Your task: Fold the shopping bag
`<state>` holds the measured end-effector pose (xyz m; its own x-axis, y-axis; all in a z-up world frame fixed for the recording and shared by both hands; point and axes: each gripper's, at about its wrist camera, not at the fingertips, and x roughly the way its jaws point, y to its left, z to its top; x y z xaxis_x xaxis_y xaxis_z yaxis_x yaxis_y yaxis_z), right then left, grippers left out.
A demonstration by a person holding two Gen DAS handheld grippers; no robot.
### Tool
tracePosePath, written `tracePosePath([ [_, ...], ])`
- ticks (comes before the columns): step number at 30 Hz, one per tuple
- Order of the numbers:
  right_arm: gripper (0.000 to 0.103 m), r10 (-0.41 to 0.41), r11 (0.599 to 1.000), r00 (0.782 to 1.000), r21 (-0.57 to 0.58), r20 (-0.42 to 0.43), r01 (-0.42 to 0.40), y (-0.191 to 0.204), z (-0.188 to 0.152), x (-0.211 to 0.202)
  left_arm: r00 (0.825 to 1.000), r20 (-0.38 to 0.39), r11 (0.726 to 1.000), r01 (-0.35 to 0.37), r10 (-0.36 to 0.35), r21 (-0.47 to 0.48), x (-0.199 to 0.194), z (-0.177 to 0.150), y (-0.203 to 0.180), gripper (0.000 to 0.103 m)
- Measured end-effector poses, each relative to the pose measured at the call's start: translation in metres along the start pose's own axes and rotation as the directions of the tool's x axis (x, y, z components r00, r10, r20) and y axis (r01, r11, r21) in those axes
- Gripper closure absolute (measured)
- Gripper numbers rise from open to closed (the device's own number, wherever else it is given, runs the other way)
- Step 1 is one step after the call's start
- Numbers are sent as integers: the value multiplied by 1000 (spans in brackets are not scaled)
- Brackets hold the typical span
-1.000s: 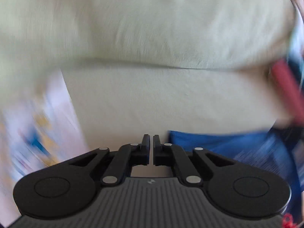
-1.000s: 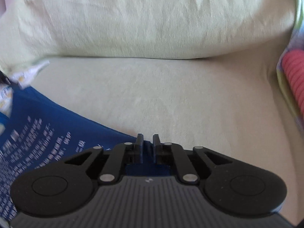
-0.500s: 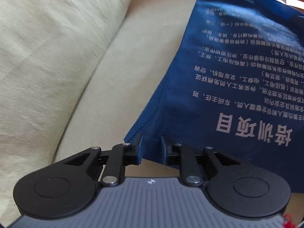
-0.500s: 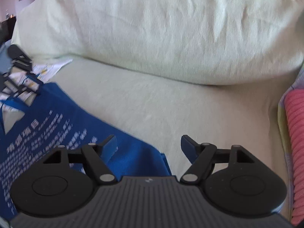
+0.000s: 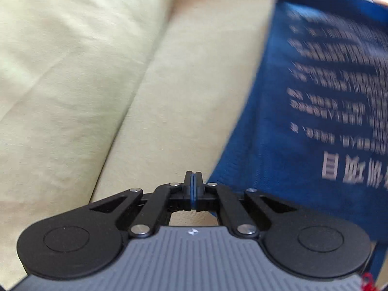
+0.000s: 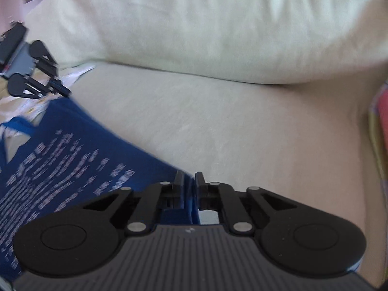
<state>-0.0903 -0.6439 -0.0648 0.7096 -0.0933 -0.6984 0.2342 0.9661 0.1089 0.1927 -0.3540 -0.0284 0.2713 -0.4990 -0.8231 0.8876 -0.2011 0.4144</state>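
The blue shopping bag (image 5: 303, 126) lies spread on the sofa seat (image 6: 230, 126), limp, light cloth; left gripper (image 5: 193, 189) and right gripper (image 6: 189, 191) each pinch an edge corner between their fingers, sensible holds

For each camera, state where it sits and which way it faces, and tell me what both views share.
Left wrist: sits on the left claw, facing along the sofa seat beside its back cushion; its own fingers pinch the blue shopping bag corner.
Right wrist: sits on the right claw, facing the back cushion; its fingers grip another bag edge, and the left claw shows far left.
Shared: the bag, seat and cushion.
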Motion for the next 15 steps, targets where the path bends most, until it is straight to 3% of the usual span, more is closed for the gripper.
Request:
tracePosePath([
  [1,85,-2,1000,1000,24,8,2,-1,-3,-5,1000,11,998,-12,12,-61,-6,-5,3,72],
  [2,63,3,999,1000,52,23,-4,-2,-8,-12,1000,6,991,-17,18,-136,-13,-11,5,44],
  [4,37,12,994,998,105,56,-18,-3,-16,-26,1000,-6,944,-18,17,-330,-31,-33,3,36],
  [5,33,20,989,997,143,70,-30,-2,-26,-36,1000,-3,908,-3,2,-418,-40,-45,-1,36],
  [8,33,32,972,996,231,88,-51,6,-54,-56,993,46,743,114,-111,-660,-69,-86,-28,35],
  [9,33,30,968,996,246,87,-50,10,-60,-60,983,61,642,158,-170,-750,-77,-105,-45,35],
  [11,32,26,960,996,277,84,-48,18,-73,-66,971,57,513,171,-231,-841,-84,-127,-70,35],
  [13,29,22,950,996,308,81,-46,26,-85,-72,963,34,416,147,-268,-897,-89,-147,-93,35],
  [15,28,18,940,997,339,78,-43,34,-98,-79,957,39,296,127,-286,-947,-101,-166,-119,35],
])
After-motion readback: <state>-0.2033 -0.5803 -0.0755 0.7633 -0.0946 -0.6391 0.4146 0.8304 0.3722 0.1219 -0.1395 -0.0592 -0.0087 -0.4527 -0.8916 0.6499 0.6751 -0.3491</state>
